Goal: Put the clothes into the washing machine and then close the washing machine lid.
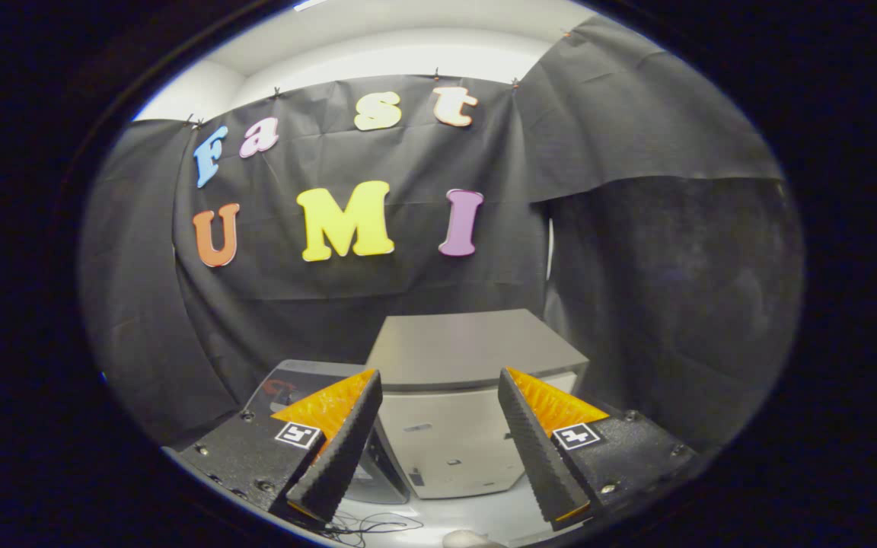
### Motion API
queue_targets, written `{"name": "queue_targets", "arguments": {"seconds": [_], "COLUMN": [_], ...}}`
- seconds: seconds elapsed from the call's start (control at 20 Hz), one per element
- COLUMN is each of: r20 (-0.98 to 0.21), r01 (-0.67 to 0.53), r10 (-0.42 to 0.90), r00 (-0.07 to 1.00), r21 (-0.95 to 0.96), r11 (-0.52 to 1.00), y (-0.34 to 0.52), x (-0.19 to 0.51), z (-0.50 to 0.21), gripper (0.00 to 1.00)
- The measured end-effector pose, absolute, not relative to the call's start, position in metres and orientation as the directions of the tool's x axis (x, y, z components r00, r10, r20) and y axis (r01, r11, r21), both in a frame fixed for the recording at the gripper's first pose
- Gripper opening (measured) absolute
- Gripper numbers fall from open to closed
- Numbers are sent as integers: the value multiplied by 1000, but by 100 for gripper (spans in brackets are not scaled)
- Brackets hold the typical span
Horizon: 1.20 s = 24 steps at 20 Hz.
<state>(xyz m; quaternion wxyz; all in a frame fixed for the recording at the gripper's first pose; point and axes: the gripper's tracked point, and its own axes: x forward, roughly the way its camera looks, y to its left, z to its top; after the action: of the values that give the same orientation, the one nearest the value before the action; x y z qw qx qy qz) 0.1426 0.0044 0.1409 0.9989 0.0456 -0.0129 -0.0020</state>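
Booth backdrop and a stray cable

Black cloth (621, 251) hung in creased panels from small clips (276, 92) under a white ceiling (408, 46) — a thin pale gap (550, 247) showed between two panels; lower down, a thin black cable (377, 525) lay looped on the white surface (484, 511).

The gripper's (438, 426) spread fingers hide part of the washer (457, 411); its open door (290, 388) beside it is mostly covered, and something pale below is cut off.

Tongs (438, 426) held level and facing forward, fingers (339, 449) spread wide apart, nothing gripped between them
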Motion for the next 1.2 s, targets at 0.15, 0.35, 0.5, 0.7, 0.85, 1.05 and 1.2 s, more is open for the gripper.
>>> {"name": "queue_targets", "arguments": {"seconds": [0.15, 0.35, 0.5, 0.7, 0.85, 1.05, 1.2], "r20": [22, 7, -2, -24, -43, -49, -57], "r01": [0, 4, -21, -44, -39, -68, -80], "r10": [-2, -5, 21, 46, 41, 70, 82], "r00": [1000, 1000, 1000, 999, 998, 996, 995], "r21": [94, 47, 30, 48, 41, 45, 40], "r11": [996, 999, 999, 998, 998, 997, 996], "y": [-35, -72, -79, -88, -94, -94, -92], "x": [115, 74, 53, 32, 21, 8, 4], "z": [112, 68, 46, 20, 3, -6, -13], "gripper": [96, 96, 96, 96, 96, 96, 96]}}
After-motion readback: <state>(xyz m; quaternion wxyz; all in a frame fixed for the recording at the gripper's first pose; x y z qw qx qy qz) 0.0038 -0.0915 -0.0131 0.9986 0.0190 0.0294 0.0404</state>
